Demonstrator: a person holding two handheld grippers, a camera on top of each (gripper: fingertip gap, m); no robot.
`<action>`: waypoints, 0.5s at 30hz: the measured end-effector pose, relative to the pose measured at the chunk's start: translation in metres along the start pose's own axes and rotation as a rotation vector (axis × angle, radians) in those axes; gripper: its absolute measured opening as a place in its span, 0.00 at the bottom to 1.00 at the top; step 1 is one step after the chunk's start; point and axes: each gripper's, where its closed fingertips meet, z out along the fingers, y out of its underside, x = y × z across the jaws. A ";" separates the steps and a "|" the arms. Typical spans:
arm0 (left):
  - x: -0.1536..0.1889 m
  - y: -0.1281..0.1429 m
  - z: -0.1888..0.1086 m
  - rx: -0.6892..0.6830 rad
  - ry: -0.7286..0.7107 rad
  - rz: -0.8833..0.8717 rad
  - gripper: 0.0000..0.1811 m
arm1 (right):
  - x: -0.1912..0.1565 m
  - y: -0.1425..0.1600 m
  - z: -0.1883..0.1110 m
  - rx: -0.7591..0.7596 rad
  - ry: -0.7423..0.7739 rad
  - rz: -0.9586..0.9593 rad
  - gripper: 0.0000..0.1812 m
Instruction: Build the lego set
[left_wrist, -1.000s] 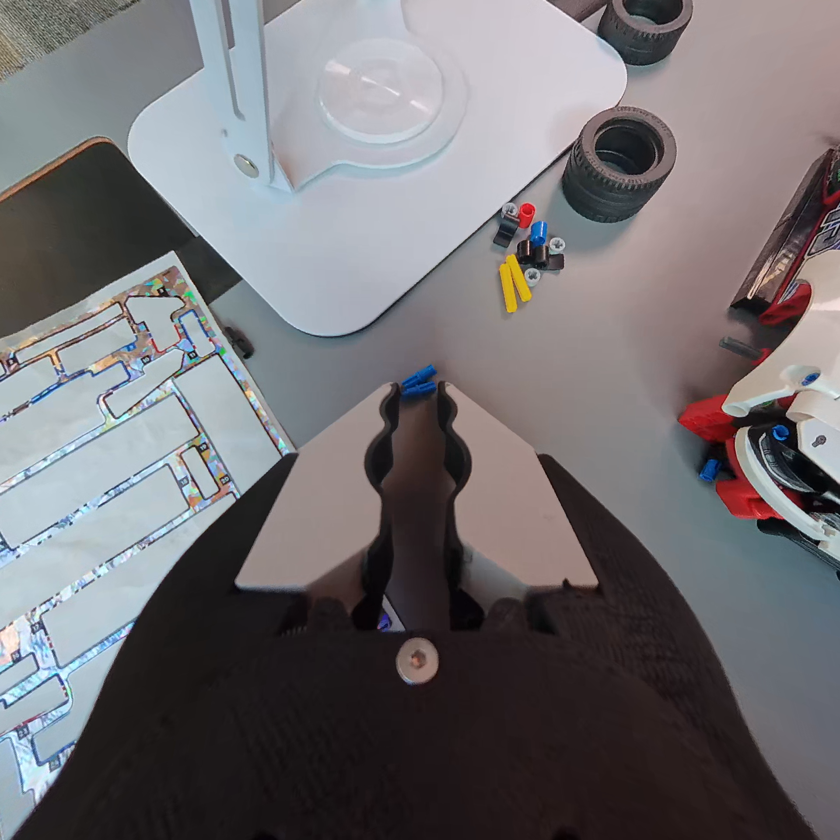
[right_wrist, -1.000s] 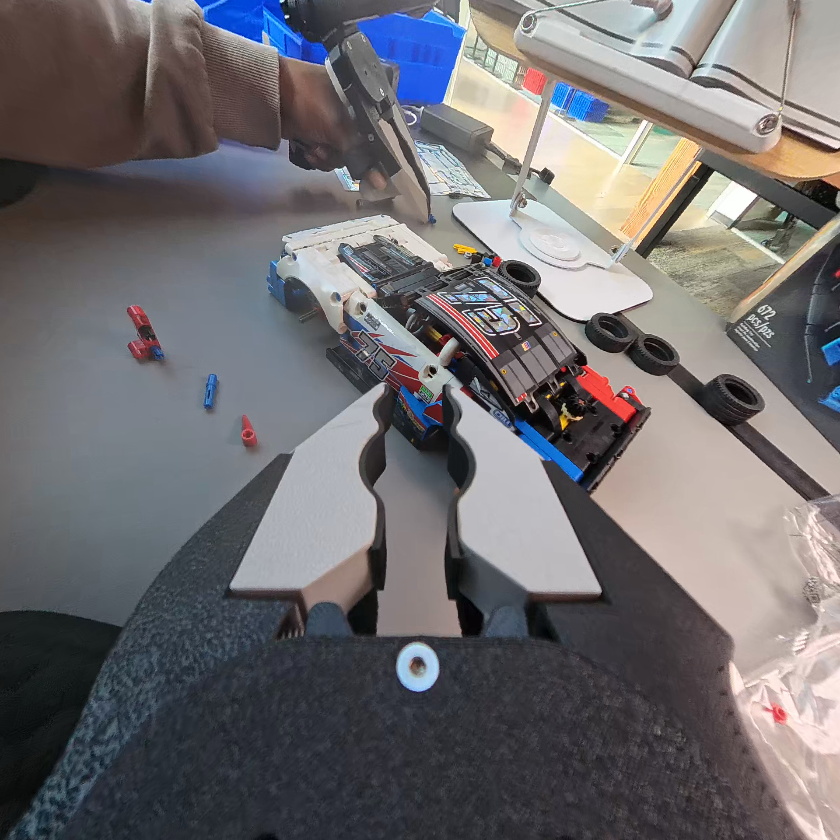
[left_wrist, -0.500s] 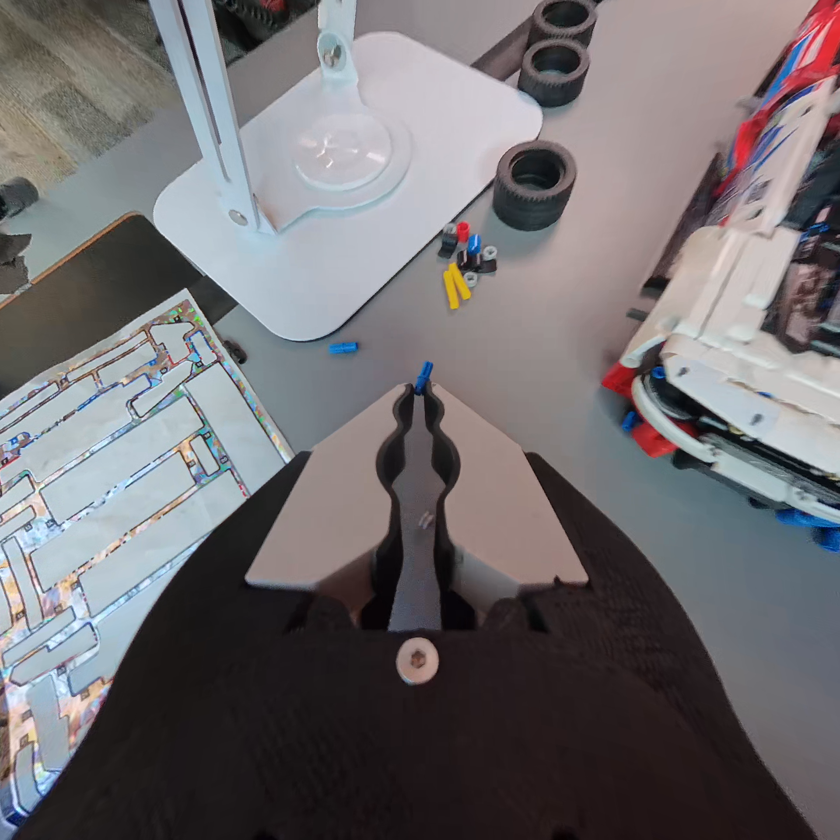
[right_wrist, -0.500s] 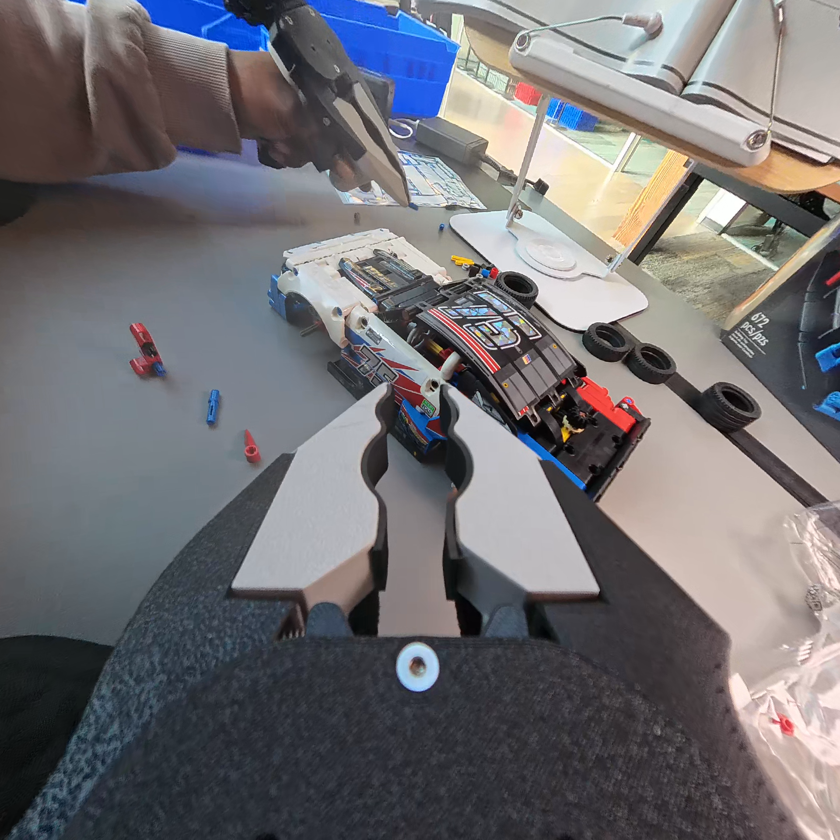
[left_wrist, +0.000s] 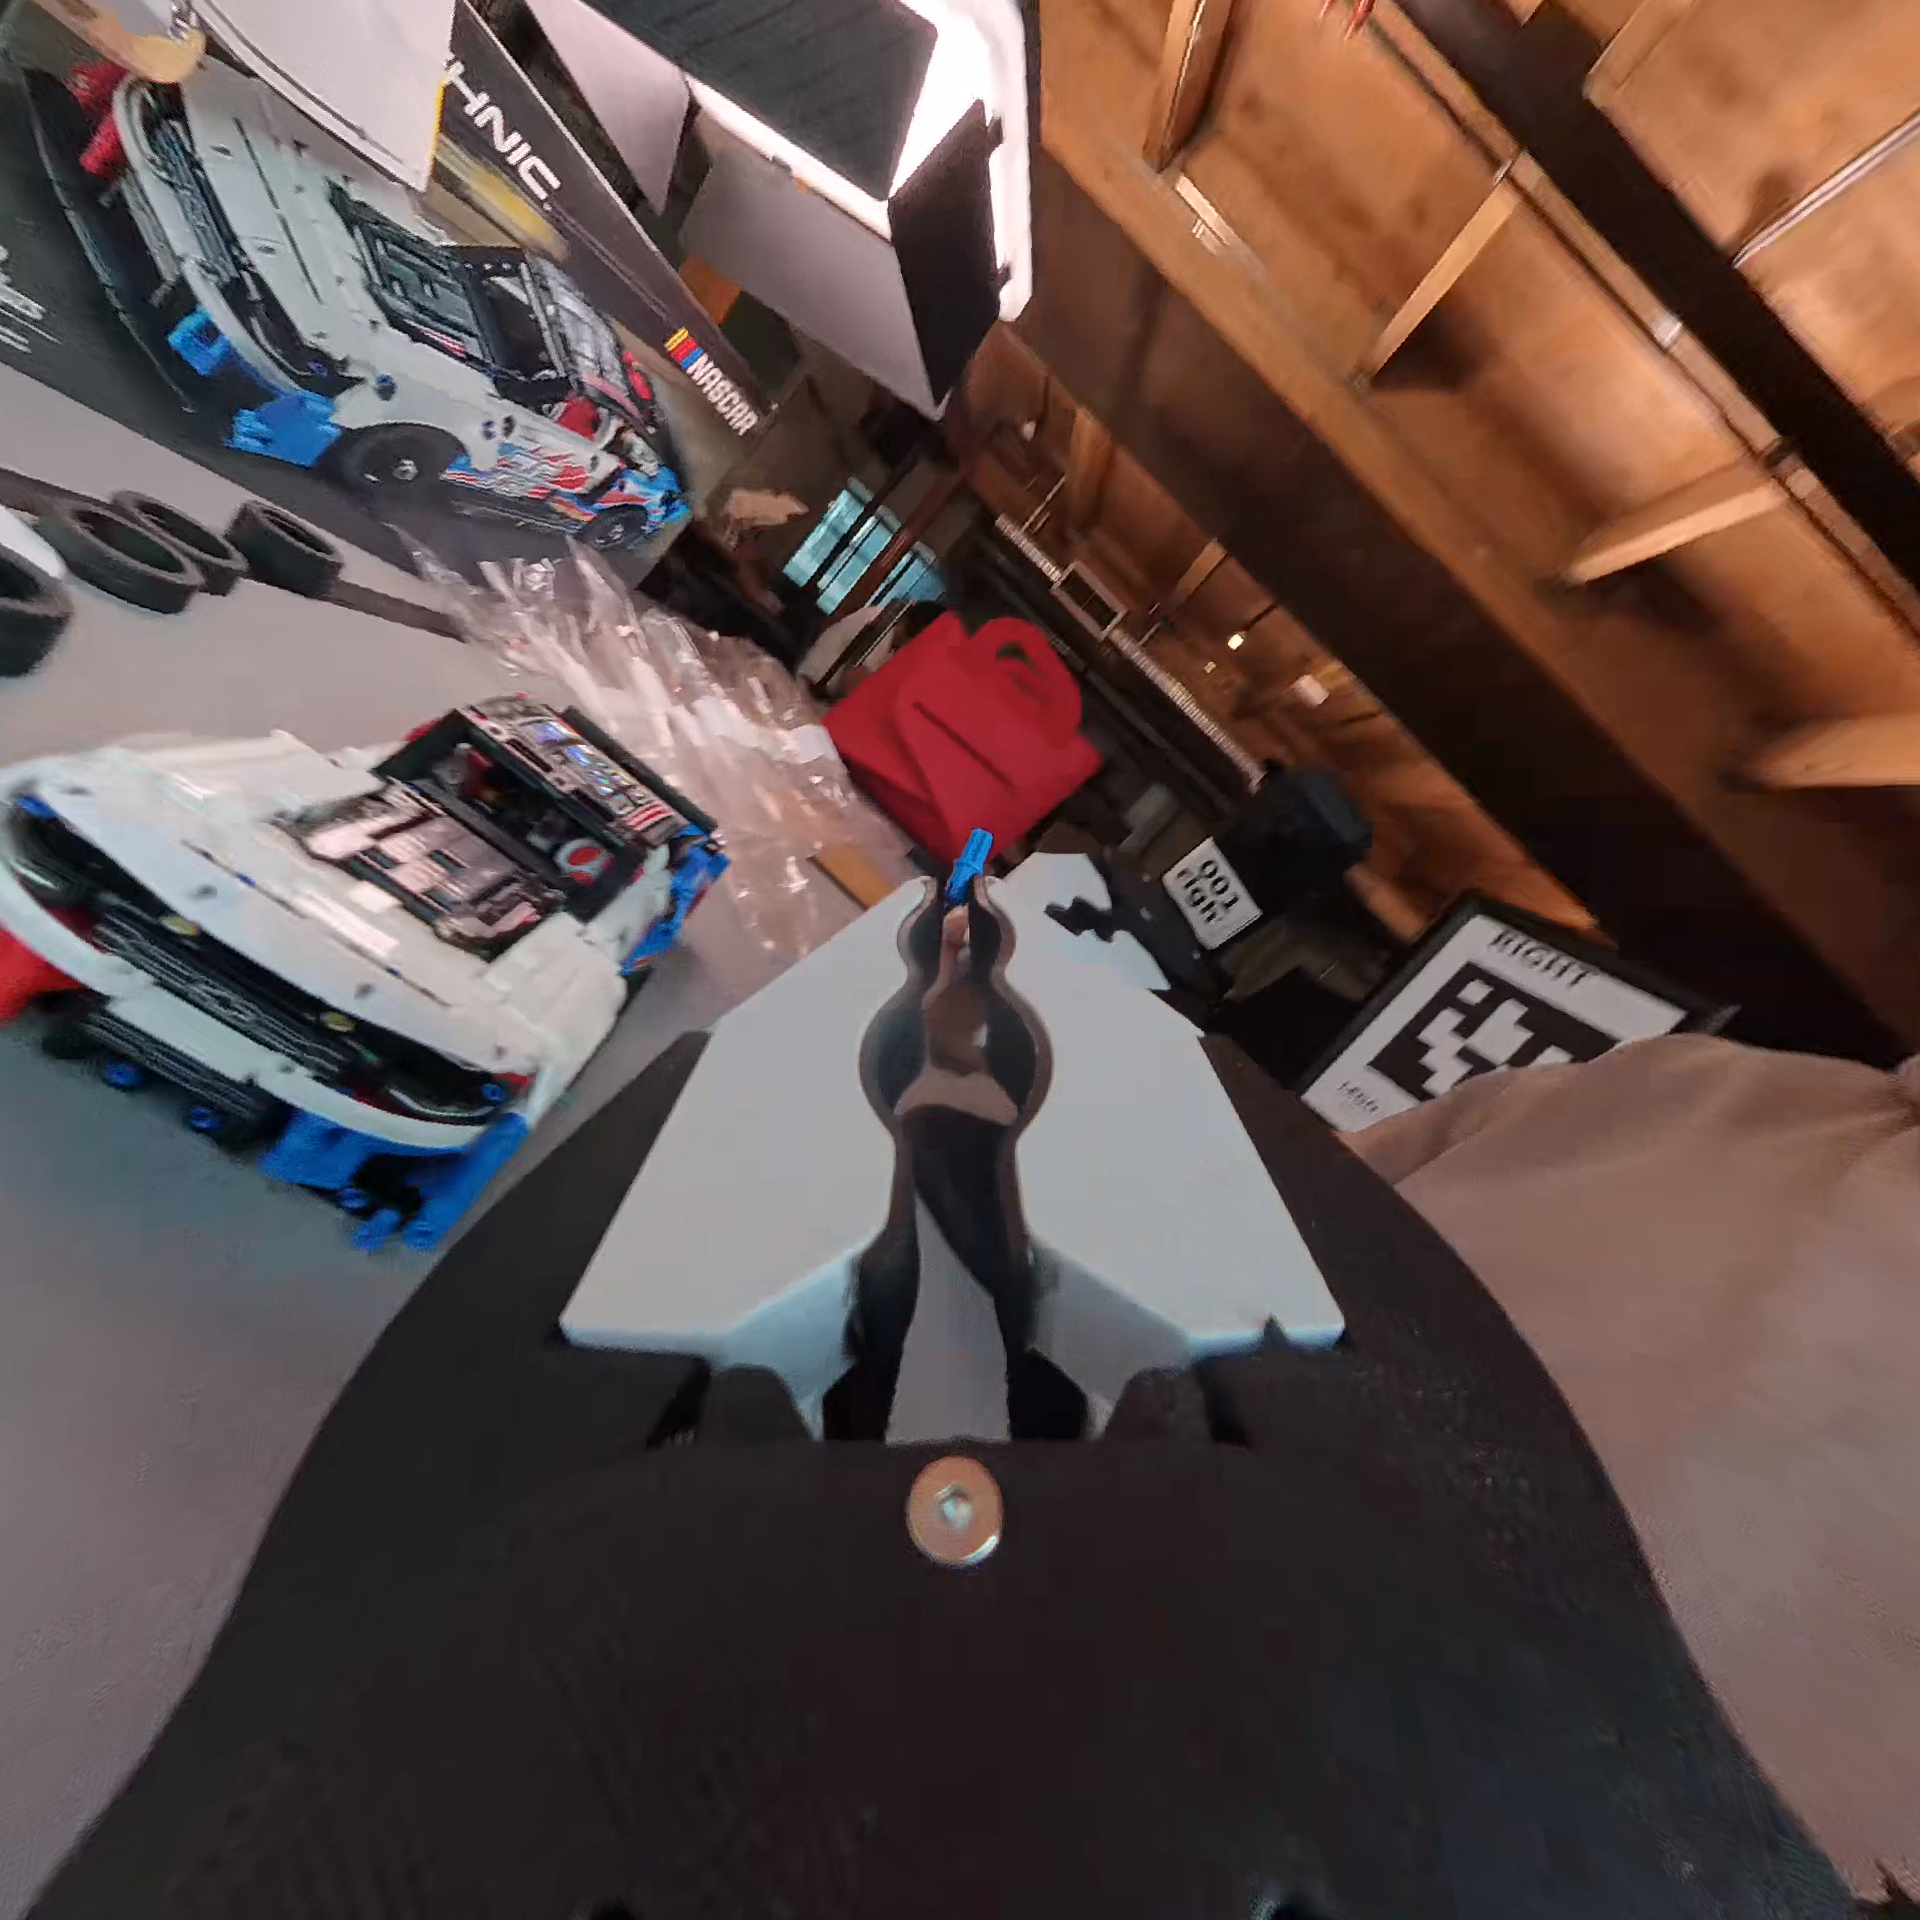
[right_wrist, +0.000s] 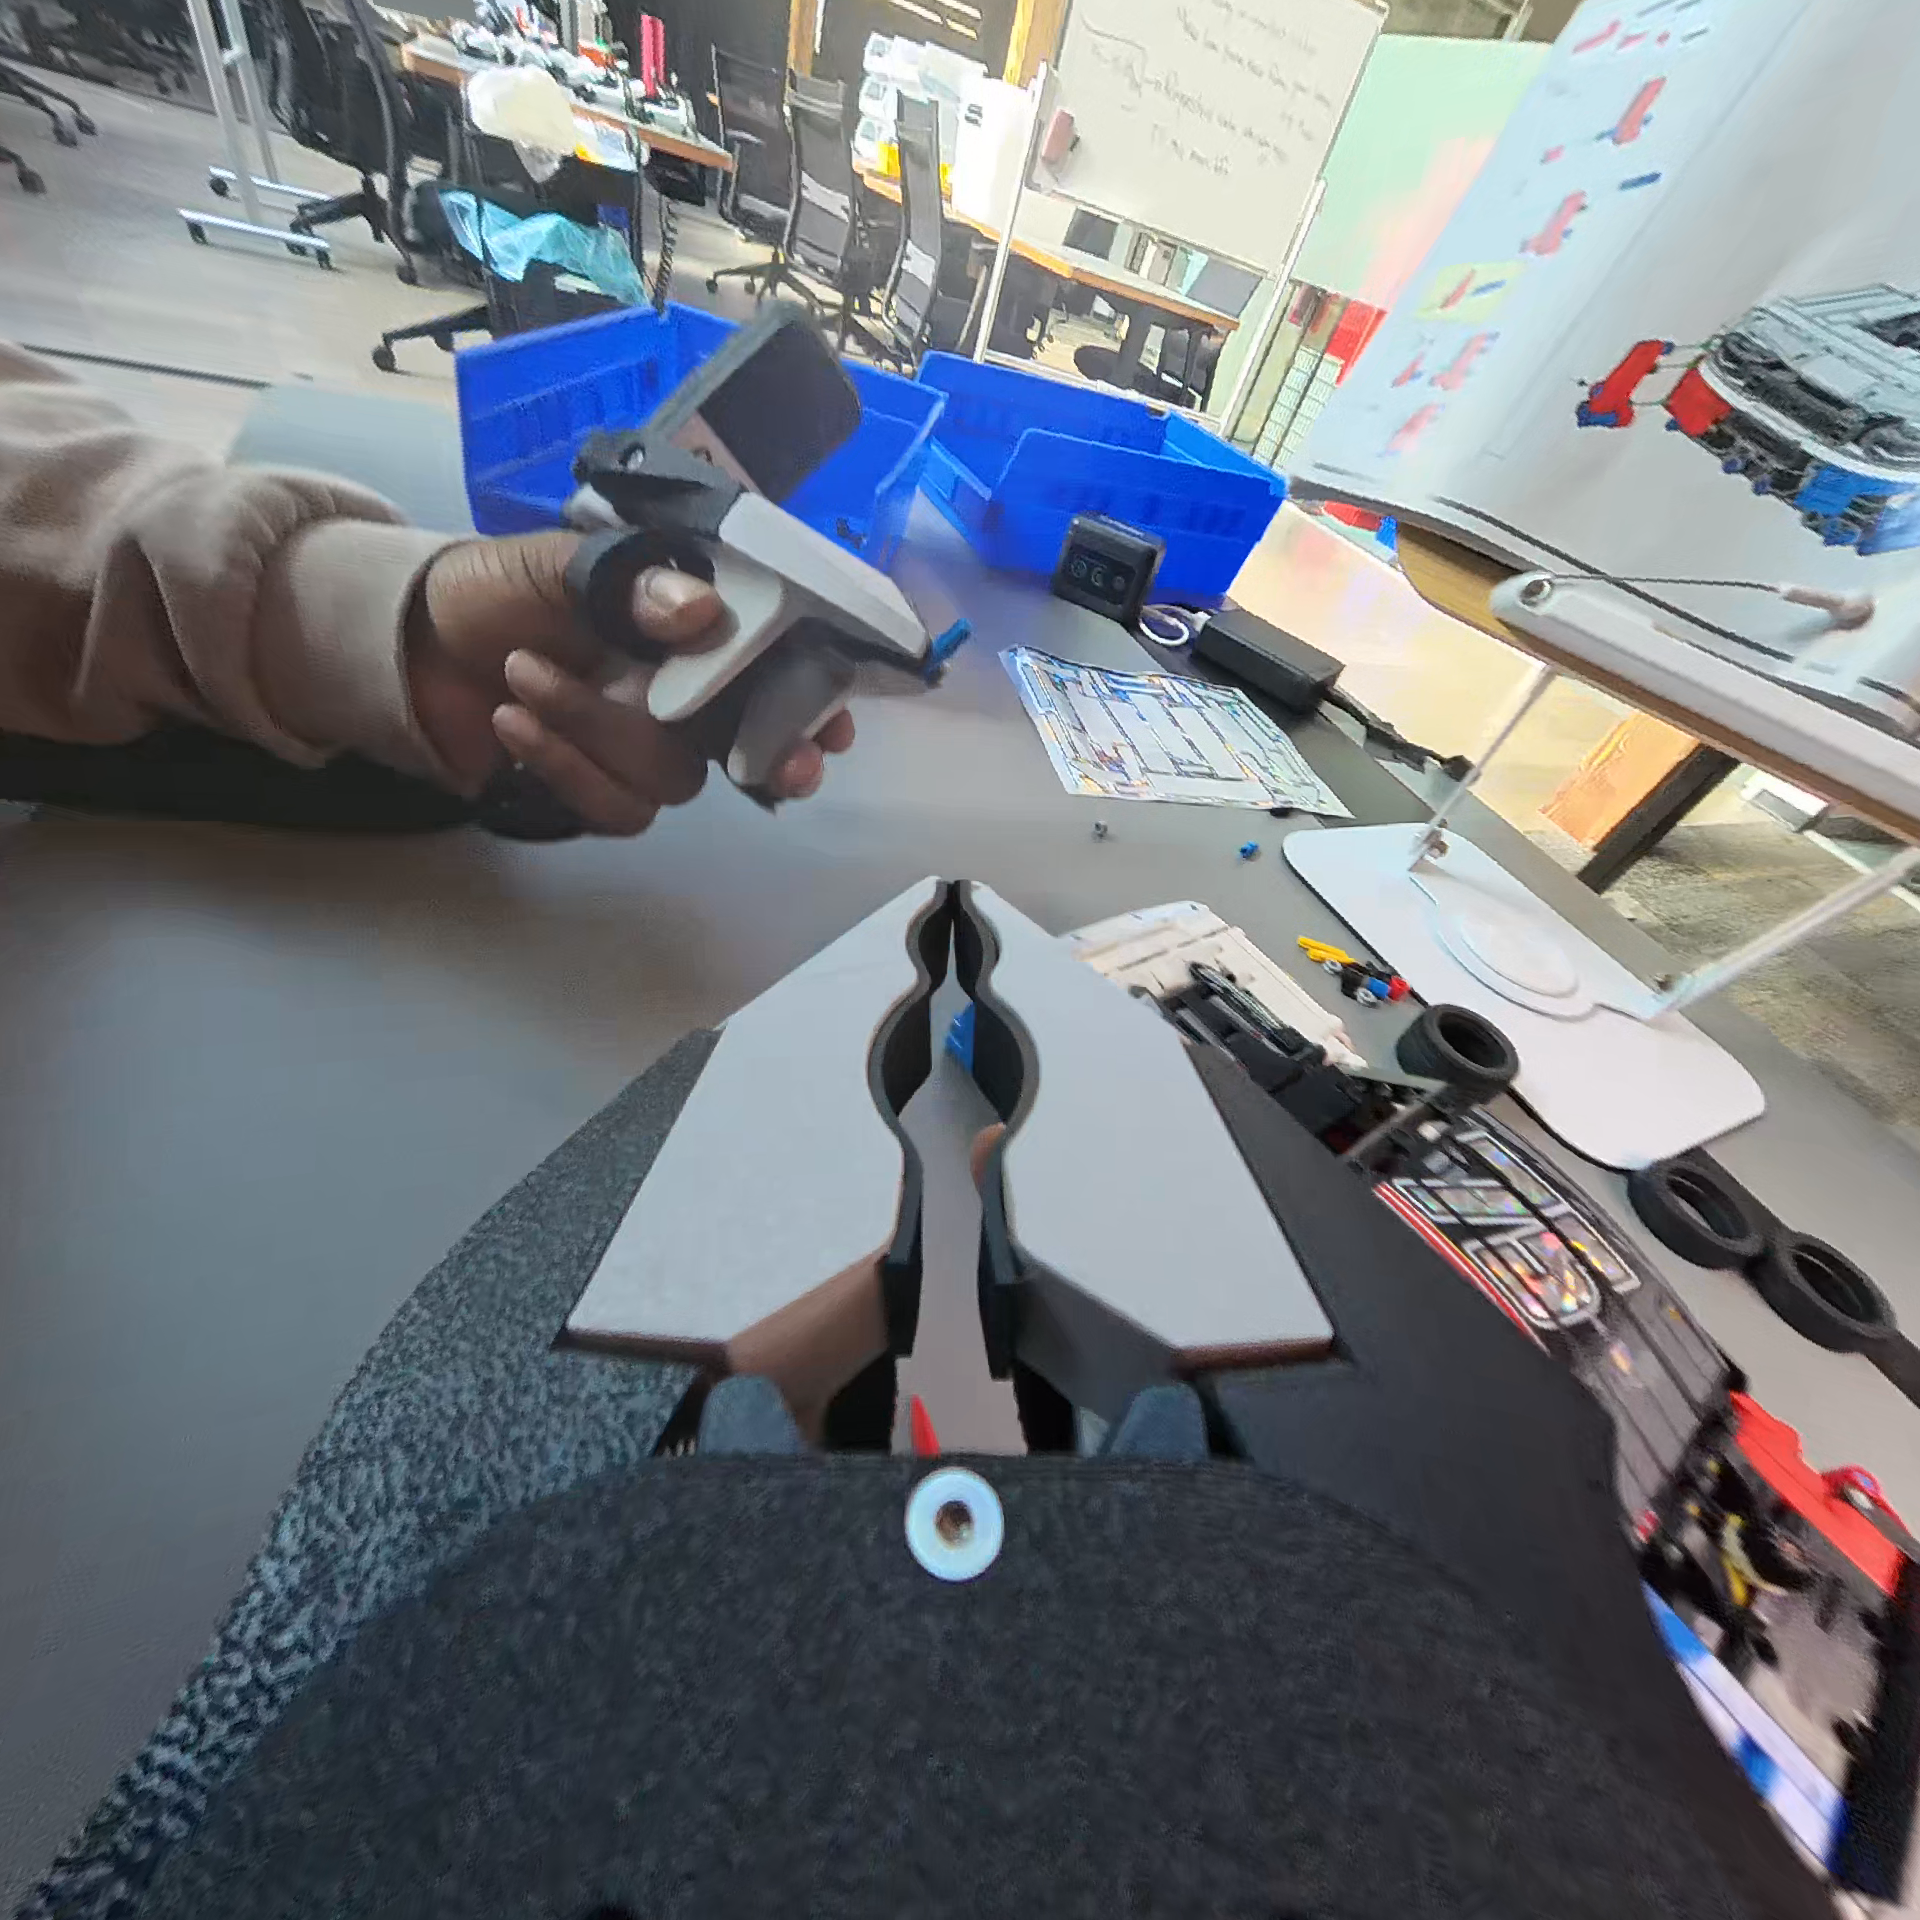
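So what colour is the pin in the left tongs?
Blue; the pin shows best in the left wrist view, at the tips of the tongs.

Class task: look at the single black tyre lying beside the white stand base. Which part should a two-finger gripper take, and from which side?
Judging by its pose, grip the black tyre across its outer tread, from above; it seems to lie nearly flat with its hole up.

Left gripper (left_wrist: 964, 902): we see matt grey plates, rough black body, blue plastic pin (left_wrist: 966, 862) at its tips.
Right gripper (right_wrist: 953, 902): same matt plates, speckled grainy housing.
Lego car (left_wrist: 343, 914): glossy white plastic.
Desk (right_wrist: 312, 1039): smooth matt grey.
Sticker sheet (right_wrist: 1153, 727): shiny paper.
Tyres (right_wrist: 1455, 1044): matt black rubber.
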 end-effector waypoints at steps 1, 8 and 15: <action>0.004 0.003 -0.001 0.044 0.039 -0.071 0.01 | -0.008 -0.005 0.005 0.017 -0.002 0.003 0.00; 0.019 0.004 -0.005 0.095 0.150 -0.215 0.01 | -0.039 -0.019 0.037 0.002 0.126 -0.227 0.15; 0.022 0.011 -0.004 0.059 0.162 -0.222 0.01 | -0.040 -0.023 0.051 -0.043 0.144 -0.351 0.17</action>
